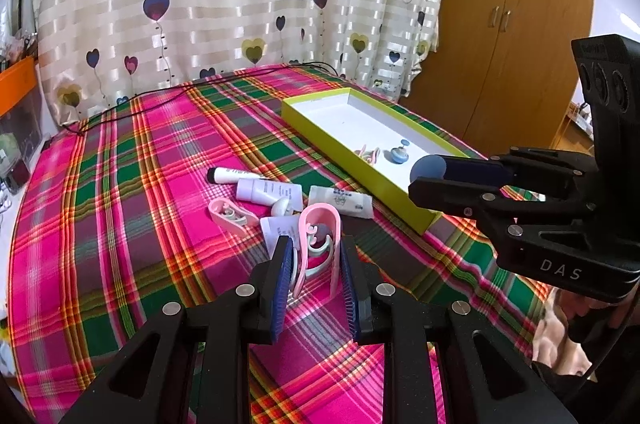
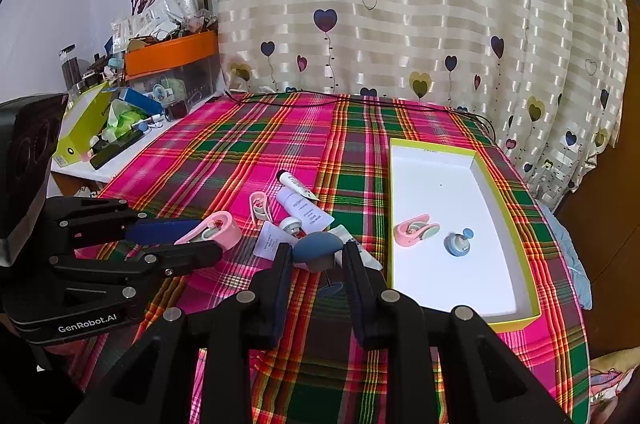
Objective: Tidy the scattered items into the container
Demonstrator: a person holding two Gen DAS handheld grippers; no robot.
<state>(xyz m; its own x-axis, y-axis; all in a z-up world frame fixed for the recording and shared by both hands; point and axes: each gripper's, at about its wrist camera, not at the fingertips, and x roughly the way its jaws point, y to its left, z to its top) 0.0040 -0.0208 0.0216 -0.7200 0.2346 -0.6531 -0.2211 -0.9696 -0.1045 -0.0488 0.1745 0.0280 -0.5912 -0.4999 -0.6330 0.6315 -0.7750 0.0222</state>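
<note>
My left gripper (image 1: pixel 316 264) has its jaws closed on a pink plastic clip (image 1: pixel 318 244) at lower centre. My right gripper (image 2: pixel 318 260) has its jaws clamped on a blue mushroom-shaped stopper (image 2: pixel 318 244). The lime-edged white cardboard box (image 2: pixel 516 224) lies right, on the plaid counter (image 2: pixel 224 159).

Two small items lie in the box (image 2: pixel 516 207) — tubes (image 2: pixel 306 214) scattered left of it.

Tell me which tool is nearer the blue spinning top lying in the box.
Right. The right tool, gripping a blue mushroom-shaped piece, hangs beside the box's near end, close to the blue spinning top. The left tool holds a pink clip farther away over the scattered items.
</note>
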